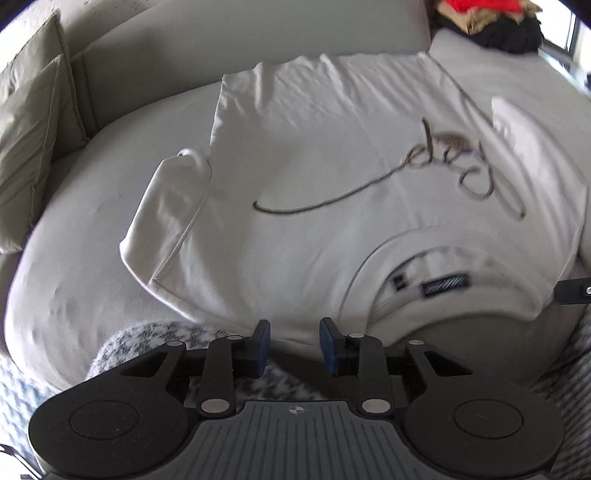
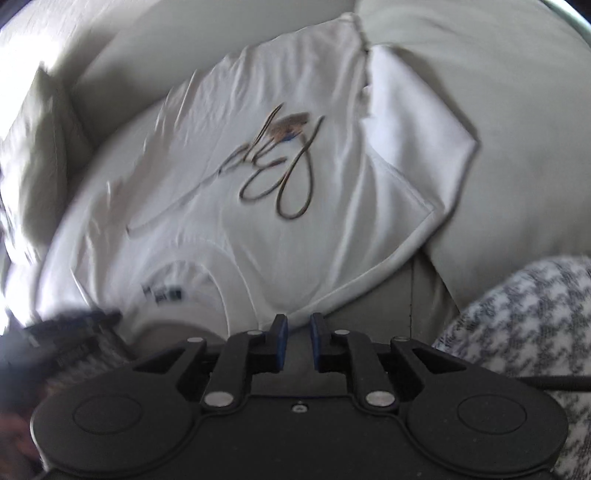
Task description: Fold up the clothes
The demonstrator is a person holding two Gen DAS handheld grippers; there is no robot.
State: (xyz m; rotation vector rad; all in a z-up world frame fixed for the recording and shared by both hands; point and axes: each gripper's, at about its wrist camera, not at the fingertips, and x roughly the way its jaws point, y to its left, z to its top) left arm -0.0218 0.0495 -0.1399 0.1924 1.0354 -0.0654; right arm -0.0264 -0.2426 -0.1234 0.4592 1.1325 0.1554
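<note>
A white T-shirt (image 1: pixel 314 155) with a dark script logo lies spread face up on a pale sofa seat, its collar and label toward me. Its left sleeve (image 1: pixel 166 206) is folded partly under. My left gripper (image 1: pixel 294 345) is open and empty, just short of the shirt's near shoulder edge. In the right wrist view the same shirt (image 2: pixel 229 206) lies ahead with its right sleeve (image 2: pixel 417 155) spread out. My right gripper (image 2: pixel 298 341) is open with a narrow gap, empty, just short of the sleeve's hem. The left gripper shows blurred at the left edge (image 2: pixel 66 332).
A beige cushion (image 1: pixel 29 140) leans at the sofa's left end. A pile of red, tan and black clothes (image 1: pixel 491 22) sits at the back right. A houndstooth-patterned fabric (image 2: pixel 524 332) is close on the right, and also under the left gripper (image 1: pixel 147 339).
</note>
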